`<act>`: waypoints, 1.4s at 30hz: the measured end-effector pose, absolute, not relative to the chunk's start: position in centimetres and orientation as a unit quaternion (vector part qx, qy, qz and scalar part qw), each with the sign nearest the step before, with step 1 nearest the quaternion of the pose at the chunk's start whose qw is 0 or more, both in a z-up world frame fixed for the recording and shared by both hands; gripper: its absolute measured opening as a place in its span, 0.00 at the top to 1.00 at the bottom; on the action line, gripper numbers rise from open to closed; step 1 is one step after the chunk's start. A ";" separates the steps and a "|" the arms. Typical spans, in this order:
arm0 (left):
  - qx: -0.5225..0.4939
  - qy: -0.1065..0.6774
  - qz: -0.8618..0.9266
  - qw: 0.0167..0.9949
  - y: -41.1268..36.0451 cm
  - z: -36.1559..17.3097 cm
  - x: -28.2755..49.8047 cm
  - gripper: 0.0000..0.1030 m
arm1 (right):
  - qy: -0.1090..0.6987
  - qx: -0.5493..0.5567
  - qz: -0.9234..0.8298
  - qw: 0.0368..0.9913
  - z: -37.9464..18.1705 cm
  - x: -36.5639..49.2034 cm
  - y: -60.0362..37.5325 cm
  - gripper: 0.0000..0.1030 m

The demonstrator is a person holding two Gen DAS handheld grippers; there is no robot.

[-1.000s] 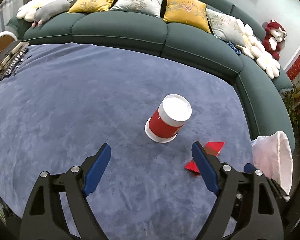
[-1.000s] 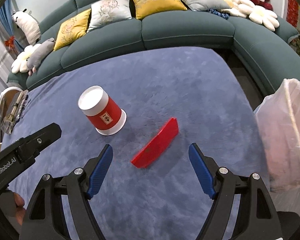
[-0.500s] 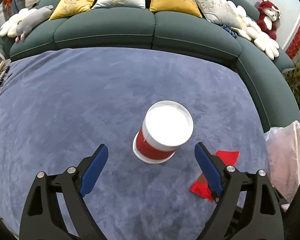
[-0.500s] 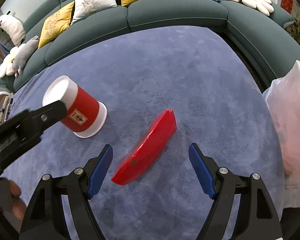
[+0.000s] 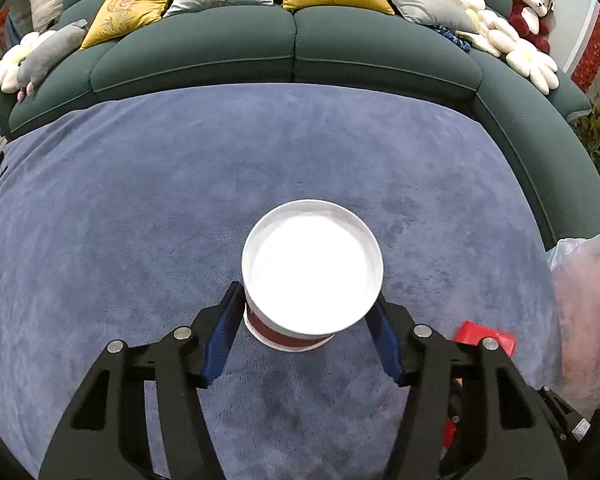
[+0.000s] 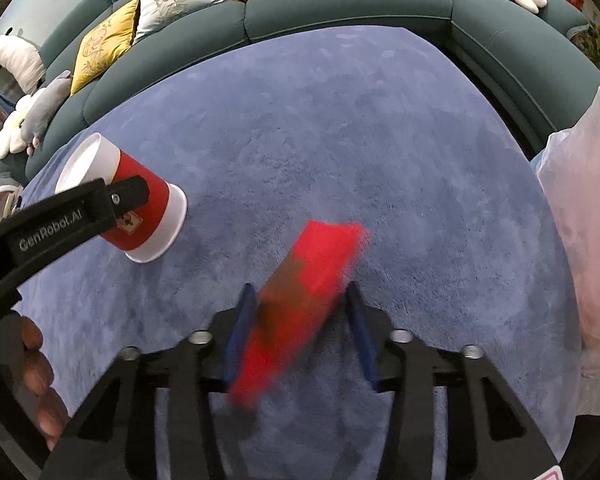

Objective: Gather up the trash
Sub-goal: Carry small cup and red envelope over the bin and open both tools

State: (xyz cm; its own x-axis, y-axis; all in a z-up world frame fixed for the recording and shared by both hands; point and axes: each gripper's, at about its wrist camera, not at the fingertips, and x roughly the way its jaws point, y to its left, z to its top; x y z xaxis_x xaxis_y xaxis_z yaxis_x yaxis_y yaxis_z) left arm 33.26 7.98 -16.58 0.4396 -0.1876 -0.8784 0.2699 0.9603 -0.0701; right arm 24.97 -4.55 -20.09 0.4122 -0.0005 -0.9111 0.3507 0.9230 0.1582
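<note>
Left claw (image 5: 306, 344) lower now, jaws just closing, blue pads touching upturned red-white paper cup (image 5: 312, 268) between them. Right claw (image 6: 300, 330) likewise closing on flat red packet (image 6: 300, 300); contact blurred. Both grasps forming, white plastic bag (image 6: 580, 216) right of it next.

Upside-down red and white paper cup (image 5: 296, 312) standing on blue carpet, flat red packet (image 6: 300, 300) beside it, tilted, blurred

Carpet (image 5: 180, 208) is showing a matt, short-pile blue cloth, slightly mottled. Cup (image 5: 312, 268) is reading as smooth paper, white base, red wall faintly glossy. Sofa (image 5: 292, 52) is appearing as matt green fabric; bag (image 6: 580, 216) is looking thin, translucent, crinkled plastic.
</note>
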 end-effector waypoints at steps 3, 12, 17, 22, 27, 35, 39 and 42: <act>0.037 0.509 -0.133 0.849 7.8 -16.1 32.5 0.46 | 0.527 0.166 -0.096 0.828 -19.7 24.5 -4.9 0.77; 0.009 0.500 -0.143 0.854 6.2 -13.1 30.2 0.46 | 0.490 0.170 -0.088 0.851 -16.1 23.0 -7.0 0.90; 0.007 0.488 -0.156 0.859 4.4 -10.8 28.4 0.46 | 0.463 0.186 -0.092 0.862 -13.6 21.1 -9.0 0.93; 0.008 0.479 -0.177 0.860 1.6 -8.8 26.2 0.46 | 0.439 0.187 -0.106 0.872 -11.2 19.0 -11.6 0.93; 0.023 0.468 -0.207 0.859 -2.1 -7.1 23.5 0.46 | 0.413 0.197 -0.129 0.880 -9.0 15.9 -15.1 0.93; 0.042 0.456 -0.259 0.851 -8.7 -5.1 19.3 0.46 | 0.382 0.207 -0.172 0.884 -6.4 11.0 -21.1 0.93; 0.052 0.453 -0.288 0.842 -12.2 -4.5 17.4 0.45 | 0.369 0.215 -0.194 0.883 -5.8 8.2 -24.6 0.93; 0.065 0.449 -0.307 0.837 -14.6 -4.3 16.1 0.45 | 0.358 0.224 -0.213 0.881 -5.4 6.2 -27.0 0.93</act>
State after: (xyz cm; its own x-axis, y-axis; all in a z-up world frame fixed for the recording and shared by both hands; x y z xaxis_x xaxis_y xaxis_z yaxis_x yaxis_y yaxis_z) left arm 16.06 -14.60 -4.29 0.4080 -0.4549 -0.7916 0.5712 0.8036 -0.1674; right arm 6.23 -26.96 -5.43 0.6533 -0.2152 -0.7258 0.5354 0.8092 0.2420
